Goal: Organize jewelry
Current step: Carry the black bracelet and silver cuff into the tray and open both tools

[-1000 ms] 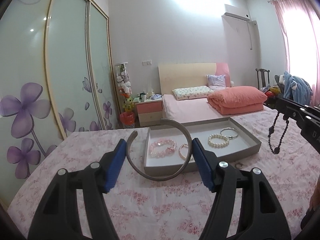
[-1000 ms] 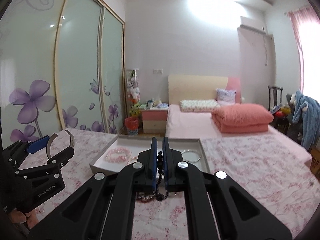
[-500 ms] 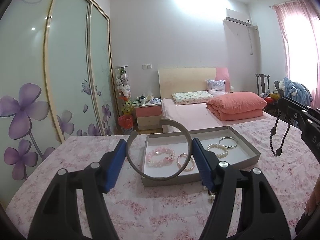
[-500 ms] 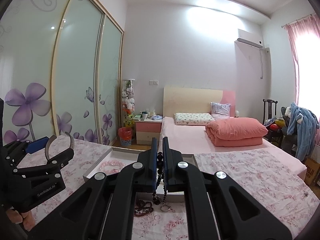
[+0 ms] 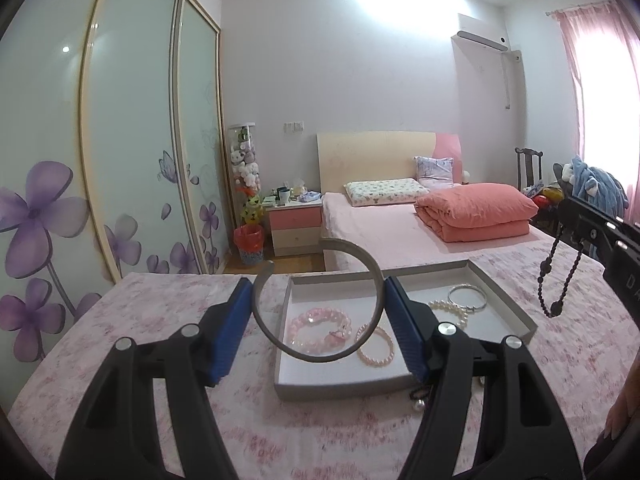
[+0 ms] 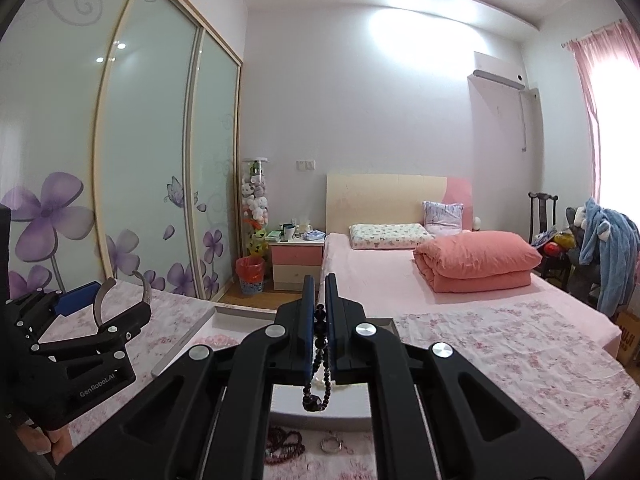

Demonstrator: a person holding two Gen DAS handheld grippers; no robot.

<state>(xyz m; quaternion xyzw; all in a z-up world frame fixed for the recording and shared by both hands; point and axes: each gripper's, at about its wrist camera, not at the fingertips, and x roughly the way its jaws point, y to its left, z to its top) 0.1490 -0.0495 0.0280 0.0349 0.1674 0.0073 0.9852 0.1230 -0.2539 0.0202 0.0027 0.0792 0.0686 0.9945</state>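
The left gripper [image 5: 318, 312] clasps a grey bangle [image 5: 316, 300] above the tray [image 5: 360, 384] just ahead, while the right gripper [image 6: 319, 332], clamped on a dangling dark bead string [image 6: 318, 376], hangs directly over that tray.

Both grippers are raised, each one holding something.
The left gripper [image 5: 318, 312] has its fingers wide around a bangle [image 5: 316, 300]; the right gripper [image 6: 319, 320] has its fingers nearly together, pinching a bead string [image 6: 318, 372].
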